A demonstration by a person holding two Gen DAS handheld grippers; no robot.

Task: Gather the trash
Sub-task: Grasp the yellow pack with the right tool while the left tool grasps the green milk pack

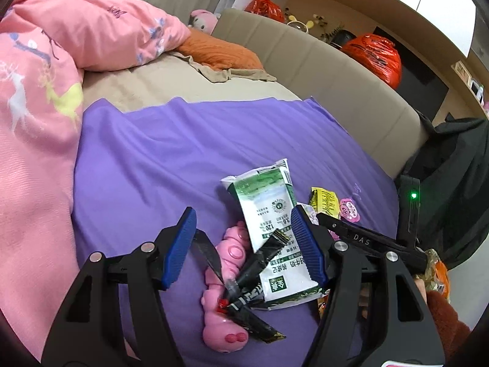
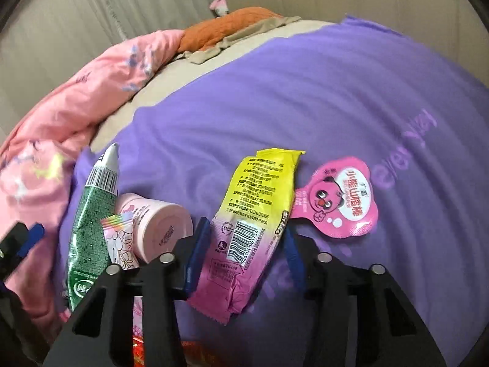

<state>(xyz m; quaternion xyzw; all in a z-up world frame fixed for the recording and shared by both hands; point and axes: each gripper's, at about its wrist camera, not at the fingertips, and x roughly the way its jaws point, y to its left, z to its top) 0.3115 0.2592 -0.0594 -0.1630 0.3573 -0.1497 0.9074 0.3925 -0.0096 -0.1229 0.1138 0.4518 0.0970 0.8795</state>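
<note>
Two grippers are held over a purple sheet point(image 2: 305, 98): the left gripper point(image 1: 244, 241), jaws spread, flanks a milk pouch point(image 1: 269, 214); the right gripper point(image 2: 244, 253), jaws parted, straddles a yellow wrapper point(image 2: 253, 214), ungripped.

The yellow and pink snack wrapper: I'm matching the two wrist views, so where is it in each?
Left wrist: yellow and pink snack wrapper right of centre, partly hidden behind the right gripper.
Right wrist: lower centre, between that gripper's blue fingers.
Shared landmark: pink bear-shaped packet beside it.
</note>
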